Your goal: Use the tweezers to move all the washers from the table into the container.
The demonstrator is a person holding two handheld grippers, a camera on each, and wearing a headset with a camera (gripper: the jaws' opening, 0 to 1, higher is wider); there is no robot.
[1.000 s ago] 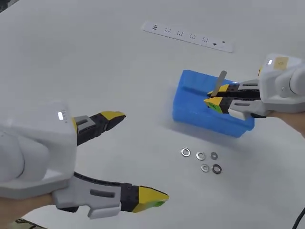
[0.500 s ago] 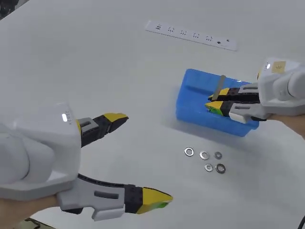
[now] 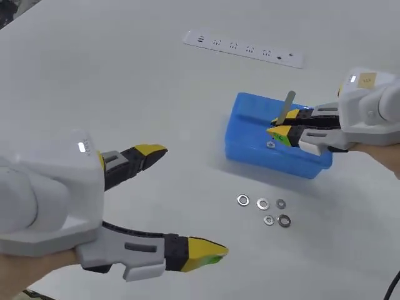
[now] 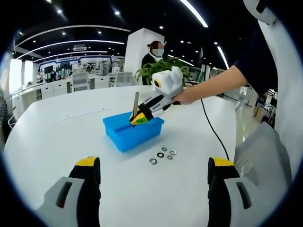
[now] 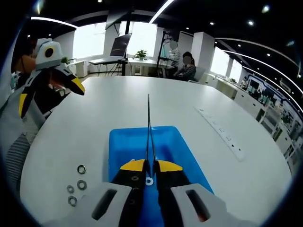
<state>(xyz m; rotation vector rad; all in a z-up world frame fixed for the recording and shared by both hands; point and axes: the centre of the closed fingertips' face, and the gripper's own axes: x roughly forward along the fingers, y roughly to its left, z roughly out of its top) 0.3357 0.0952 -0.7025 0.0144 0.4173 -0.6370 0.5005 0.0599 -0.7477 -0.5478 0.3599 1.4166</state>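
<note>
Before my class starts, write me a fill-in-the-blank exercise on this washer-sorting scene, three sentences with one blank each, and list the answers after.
1. The right claw, shut on the tweezers, hangs over a container coloured ____.
2. ____ washers lie on the table outside the container.
3. The left claw holds nothing and is ____.

Missing words: blue; five; open.

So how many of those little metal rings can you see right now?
6 washers: five clustered on the table near the blue container, one inside it. The right gripper may hide more in there.
</note>
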